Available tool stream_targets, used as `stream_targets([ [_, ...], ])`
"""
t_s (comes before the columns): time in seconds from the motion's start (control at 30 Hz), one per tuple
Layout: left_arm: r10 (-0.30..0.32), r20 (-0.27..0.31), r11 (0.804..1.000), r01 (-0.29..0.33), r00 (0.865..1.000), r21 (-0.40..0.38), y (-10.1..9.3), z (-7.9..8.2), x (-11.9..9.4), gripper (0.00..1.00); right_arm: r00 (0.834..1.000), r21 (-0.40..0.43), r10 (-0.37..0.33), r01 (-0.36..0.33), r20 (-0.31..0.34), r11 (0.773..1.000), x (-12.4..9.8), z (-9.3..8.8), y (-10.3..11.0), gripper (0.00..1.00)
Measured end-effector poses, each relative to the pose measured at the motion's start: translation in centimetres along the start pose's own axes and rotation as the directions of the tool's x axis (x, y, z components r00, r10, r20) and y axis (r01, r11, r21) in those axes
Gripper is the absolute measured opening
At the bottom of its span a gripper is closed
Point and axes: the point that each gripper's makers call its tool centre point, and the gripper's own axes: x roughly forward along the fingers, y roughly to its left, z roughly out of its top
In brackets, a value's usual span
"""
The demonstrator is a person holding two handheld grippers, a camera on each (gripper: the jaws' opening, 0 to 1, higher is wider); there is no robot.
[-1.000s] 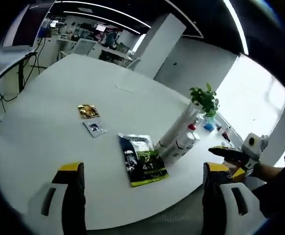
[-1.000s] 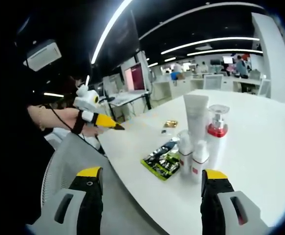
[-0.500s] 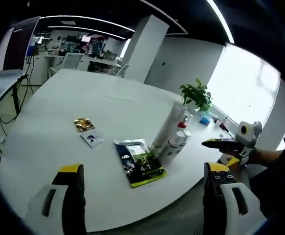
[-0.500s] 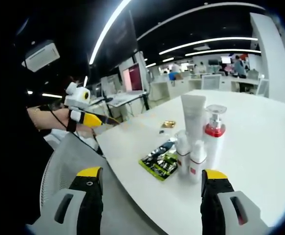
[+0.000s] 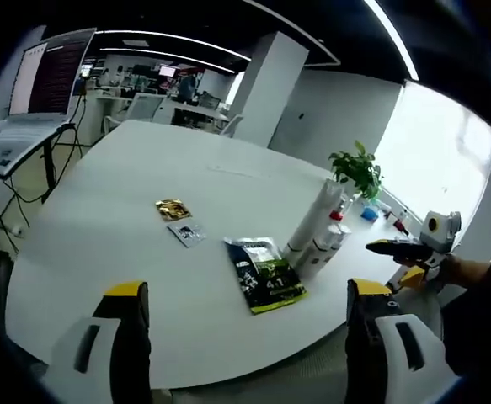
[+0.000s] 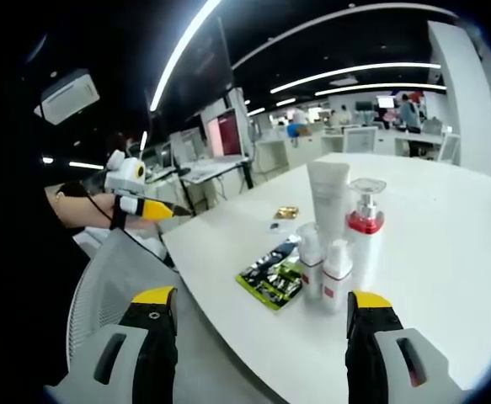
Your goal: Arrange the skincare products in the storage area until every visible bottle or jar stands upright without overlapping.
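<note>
In the left gripper view the left gripper hangs off the near edge of the round white tabletop, its jaws wide apart with nothing between them. Ahead of the left jaw lie a gold packet and, just beside it, a small flat sachet; the right gripper view shows these only as tiny marks behind the bottles. Between the jaws and further on lies a dark green pouch, flat on the tabletop. Just right of it the skincare group stands upright: a tall white tube, a pump bottle with a red collar, and small white bottles close together. A potted plant stands behind them, seen here but hidden in the other view. Far right, the right gripper hovers off the tabletop's edge, well apart from the bottles.

In the right gripper view the right gripper also has its jaws wide apart and empty, over the back of a grey chair and the tabletop's edge. The left gripper shows at left, held by a hand. Wide bare tabletop lies to the right of the bottles. Office desks and monitors stand far behind.
</note>
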Motion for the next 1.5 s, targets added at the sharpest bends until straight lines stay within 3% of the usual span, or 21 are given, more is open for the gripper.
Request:
stream_targets([
  [0.6,-0.021,-0.069,0.999,0.024,0.997,0.038,-0.6,-0.6,0.9,0.90,1.000,0.010,-0.024,0.024,-0.002,1.000,0.0,0.0,-0.4,0.86],
  [1.03,-0.015,-0.152,0.992,0.034,0.988,0.121,0.0,-0.5,3.7,0.87,0.999,0.018,-0.038,0.038,0.000,0.999,0.0,-0.1,-0.7,0.86],
  [1.5,0.002,-0.238,0.974,0.053,0.971,0.221,2.5,0.7,7.6,0.83,0.999,0.036,-0.050,0.051,-0.012,0.998,0.1,-0.3,-1.1,0.86],
])
